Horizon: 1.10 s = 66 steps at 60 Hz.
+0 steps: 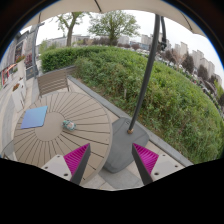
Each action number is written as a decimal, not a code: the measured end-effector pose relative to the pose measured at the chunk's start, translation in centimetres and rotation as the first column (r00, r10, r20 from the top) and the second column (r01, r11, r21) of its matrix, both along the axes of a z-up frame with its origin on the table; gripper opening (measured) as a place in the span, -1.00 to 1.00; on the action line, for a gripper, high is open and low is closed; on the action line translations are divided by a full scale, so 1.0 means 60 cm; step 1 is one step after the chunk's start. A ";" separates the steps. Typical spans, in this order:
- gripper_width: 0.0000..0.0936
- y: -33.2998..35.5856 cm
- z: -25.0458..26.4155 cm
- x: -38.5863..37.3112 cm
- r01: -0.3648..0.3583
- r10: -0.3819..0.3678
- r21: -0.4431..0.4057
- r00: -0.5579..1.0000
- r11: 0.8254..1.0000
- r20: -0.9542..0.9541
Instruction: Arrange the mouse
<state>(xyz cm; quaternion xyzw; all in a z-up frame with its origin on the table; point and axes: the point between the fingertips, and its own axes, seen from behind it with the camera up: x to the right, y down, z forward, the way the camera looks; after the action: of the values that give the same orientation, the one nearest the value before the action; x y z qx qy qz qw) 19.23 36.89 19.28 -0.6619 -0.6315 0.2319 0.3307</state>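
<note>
A small grey mouse (69,125) lies on a round wooden slatted table (85,108), to the right of a blue mouse pad (35,117). My gripper (112,160) is open and empty, with its two magenta pads (77,158) spread wide. It hovers above the table's near right edge. The mouse is beyond the left finger, and the blue pad lies further left of it.
A dark parasol pole (148,68) rises from a grey base (121,148) just ahead between the fingers. A wooden chair (52,82) stands behind the table. A green hedge (150,85) borders the terrace, with buildings and trees beyond.
</note>
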 end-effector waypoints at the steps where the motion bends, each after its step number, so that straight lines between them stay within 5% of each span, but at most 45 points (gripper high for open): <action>1: 0.82 -0.003 0.000 -0.001 -0.012 0.012 -0.001 1.000 1.000 0.001; 17: 0.82 -0.139 -0.064 -0.043 -0.192 0.192 -0.050 0.981 0.980 0.012; 34: 0.83 -0.266 -0.111 -0.068 -0.341 0.345 -0.096 0.938 0.935 0.029; 66: 0.83 -0.308 -0.258 -0.267 -0.352 0.343 -0.096 0.934 0.931 -0.097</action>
<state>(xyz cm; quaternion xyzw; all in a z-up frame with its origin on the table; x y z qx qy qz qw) 3.21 18.40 3.78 -0.5475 -0.7111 0.3476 0.2714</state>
